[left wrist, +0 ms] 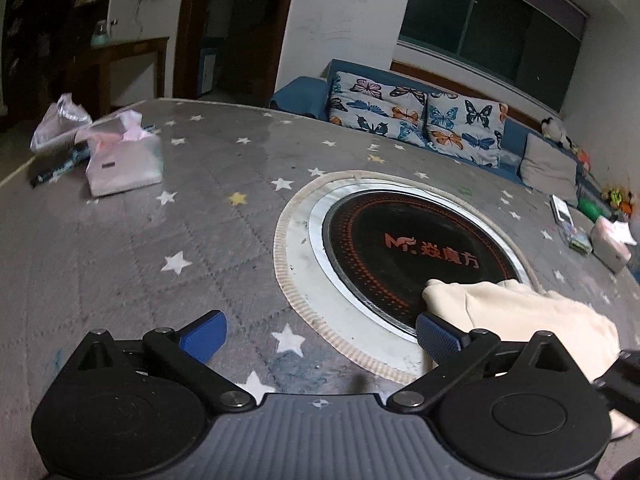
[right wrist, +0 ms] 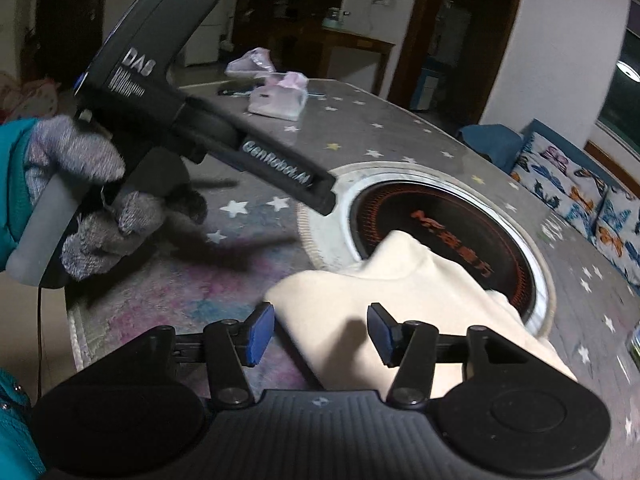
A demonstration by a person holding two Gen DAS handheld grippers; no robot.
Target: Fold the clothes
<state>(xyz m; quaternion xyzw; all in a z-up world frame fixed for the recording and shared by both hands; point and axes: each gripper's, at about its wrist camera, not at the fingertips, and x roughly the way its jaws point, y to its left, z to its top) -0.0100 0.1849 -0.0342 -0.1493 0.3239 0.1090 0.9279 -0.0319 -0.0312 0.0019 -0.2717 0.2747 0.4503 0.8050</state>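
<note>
Left wrist view: the left gripper point(left wrist: 318, 334) has its jaws spread wide over the star-printed table cover point(left wrist: 120, 260), nothing between them; its right pad just touches the edge of the cream garment point(left wrist: 516, 320). Right wrist view: the right gripper point(right wrist: 320, 334) is partly apart above the same garment, pads not pressing on it. The garment lies folded on the table's near side, overlapping the round black cooktop point(right wrist: 444, 224). Farther off, a gloved hand point(right wrist: 96, 208) grips the left tool's handle, then a tissue pack point(right wrist: 278, 98).
</note>
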